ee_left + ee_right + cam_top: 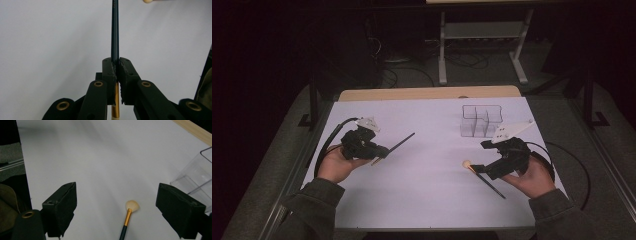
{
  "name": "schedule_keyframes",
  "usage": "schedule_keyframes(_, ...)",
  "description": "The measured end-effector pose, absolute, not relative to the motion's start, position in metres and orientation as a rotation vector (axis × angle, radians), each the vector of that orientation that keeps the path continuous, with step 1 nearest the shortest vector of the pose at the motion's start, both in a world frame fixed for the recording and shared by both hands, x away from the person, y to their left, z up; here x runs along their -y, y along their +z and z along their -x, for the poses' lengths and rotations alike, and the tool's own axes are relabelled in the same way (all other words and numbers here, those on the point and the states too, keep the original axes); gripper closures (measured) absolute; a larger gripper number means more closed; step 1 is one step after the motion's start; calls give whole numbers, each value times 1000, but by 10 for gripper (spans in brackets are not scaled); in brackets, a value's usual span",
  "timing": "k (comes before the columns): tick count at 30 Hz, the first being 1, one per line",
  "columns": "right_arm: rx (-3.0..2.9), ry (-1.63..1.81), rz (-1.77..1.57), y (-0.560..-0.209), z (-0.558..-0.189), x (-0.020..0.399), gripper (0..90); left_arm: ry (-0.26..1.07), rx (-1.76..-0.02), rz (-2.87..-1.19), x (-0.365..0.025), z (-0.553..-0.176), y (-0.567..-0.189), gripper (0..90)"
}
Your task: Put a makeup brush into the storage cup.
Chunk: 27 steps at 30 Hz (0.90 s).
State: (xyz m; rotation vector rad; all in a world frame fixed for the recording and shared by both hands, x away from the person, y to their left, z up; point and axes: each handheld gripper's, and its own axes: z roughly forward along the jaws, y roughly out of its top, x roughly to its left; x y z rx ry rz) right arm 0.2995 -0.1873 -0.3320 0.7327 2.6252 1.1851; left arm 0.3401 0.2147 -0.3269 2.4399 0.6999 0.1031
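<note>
Jaws of our left gripper (116, 68) clamped a dark brush handle (115, 30) above the white counter (427, 125). Our right gripper (125, 212) stood wide open over a fan brush (128, 216) lying beside the clear organizer (482, 120).

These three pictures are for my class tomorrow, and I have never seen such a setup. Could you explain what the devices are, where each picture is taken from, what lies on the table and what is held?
A person sits at a white table and holds a two-jawed tool in each hand. The high view looks down from above. The other two pictures come from small cameras that ride on the tools and look along their black jaws.

The left hand-held gripper is shut on a thin dark makeup brush handle, with a gold band near the jaws.

The right hand-held gripper stands open above a second makeup brush, which has a pale fan-shaped head and lies on the table, not gripped.

At the far right stands a clear plastic organizer with several compartments.
</note>
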Motion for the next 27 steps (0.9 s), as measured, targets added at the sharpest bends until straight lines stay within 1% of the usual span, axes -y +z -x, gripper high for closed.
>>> schedule_keyframes(16,-2662,1157,-648,-319,-307,170,157,77,-610,-2436,-200,-325,-321,835)
schedule_keyframes(27,-2709,1123,-554,-311,-309,148,166,27,-485,-2458,-179,-313,-322,836)
